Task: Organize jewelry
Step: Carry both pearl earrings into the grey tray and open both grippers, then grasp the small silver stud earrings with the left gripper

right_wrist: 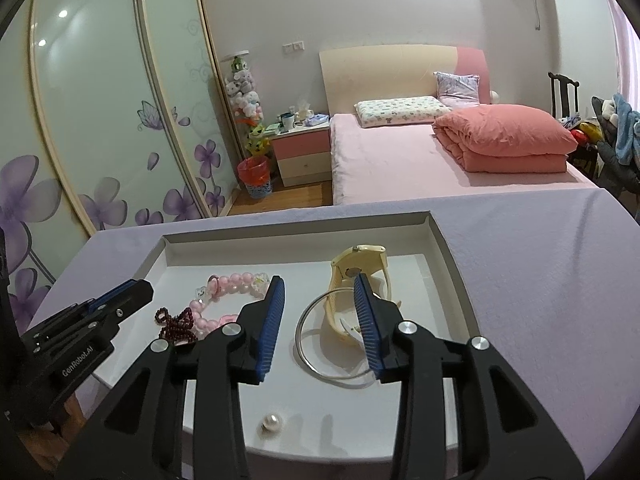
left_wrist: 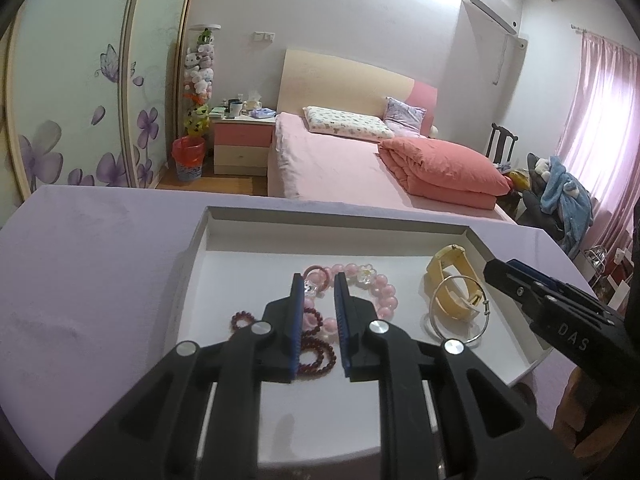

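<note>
A white tray (left_wrist: 200,248) (right_wrist: 444,248) on a lilac tablecloth holds jewelry. A pink bead bracelet (left_wrist: 384,292) (right_wrist: 236,282), a dark red bead string (left_wrist: 316,350) (right_wrist: 176,322), a yellow watch (left_wrist: 452,280) (right_wrist: 360,256), a silver bangle (left_wrist: 440,320) (right_wrist: 304,336) and a pearl (right_wrist: 271,421) lie in it. My left gripper (left_wrist: 319,284) is open and empty above the pink bracelet; it also shows in the right wrist view (right_wrist: 132,292). My right gripper (right_wrist: 319,284) is open and empty above the bangle and watch; in the left wrist view (left_wrist: 500,272) it hovers at the tray's right rim.
The lilac tablecloth (left_wrist: 88,280) (right_wrist: 540,300) covers the table around the tray. Beyond the table's far edge stand a pink bed (left_wrist: 340,160), a nightstand (left_wrist: 240,140), a red bin (left_wrist: 188,158) and wardrobe doors (right_wrist: 100,120).
</note>
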Demonstrator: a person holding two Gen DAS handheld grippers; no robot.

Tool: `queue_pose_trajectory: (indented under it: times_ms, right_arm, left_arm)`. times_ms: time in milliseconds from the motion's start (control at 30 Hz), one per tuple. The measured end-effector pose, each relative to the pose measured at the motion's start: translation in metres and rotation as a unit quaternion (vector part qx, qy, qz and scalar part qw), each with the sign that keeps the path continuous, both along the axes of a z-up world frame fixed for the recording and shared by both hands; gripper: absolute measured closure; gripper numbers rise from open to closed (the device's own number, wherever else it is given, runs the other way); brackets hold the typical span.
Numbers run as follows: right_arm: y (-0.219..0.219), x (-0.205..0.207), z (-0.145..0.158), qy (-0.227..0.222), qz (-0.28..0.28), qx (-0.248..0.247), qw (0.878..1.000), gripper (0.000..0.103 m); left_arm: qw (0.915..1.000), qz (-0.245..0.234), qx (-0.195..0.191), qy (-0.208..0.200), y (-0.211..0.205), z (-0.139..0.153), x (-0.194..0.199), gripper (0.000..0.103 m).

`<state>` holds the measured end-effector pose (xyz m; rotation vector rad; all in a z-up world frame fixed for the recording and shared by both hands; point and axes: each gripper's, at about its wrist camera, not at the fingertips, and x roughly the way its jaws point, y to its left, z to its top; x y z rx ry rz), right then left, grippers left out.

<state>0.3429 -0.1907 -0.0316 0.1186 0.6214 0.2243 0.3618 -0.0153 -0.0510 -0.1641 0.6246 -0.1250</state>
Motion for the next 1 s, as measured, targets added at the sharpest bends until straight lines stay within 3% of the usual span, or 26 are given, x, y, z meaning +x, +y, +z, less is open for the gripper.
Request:
queue_pose_trajectory:
  times_ms: [733, 1000]
  right_arm:
    - [-0.025, -0.106, -0.032, 0.051, 0.033, -0.048, 0.997, 0.052]
    - [-0.037, -0.13, -0.039, 0.065, 0.02, -0.044, 0.997, 0.048]
  left_arm:
    - [0.9988, -0.019, -0.004, 0.044, 0.028, -0.017, -0.126, 0.071]
    - [0.996, -0.024, 0.002, 0.087, 0.02, -0.033, -0.122, 0.068]
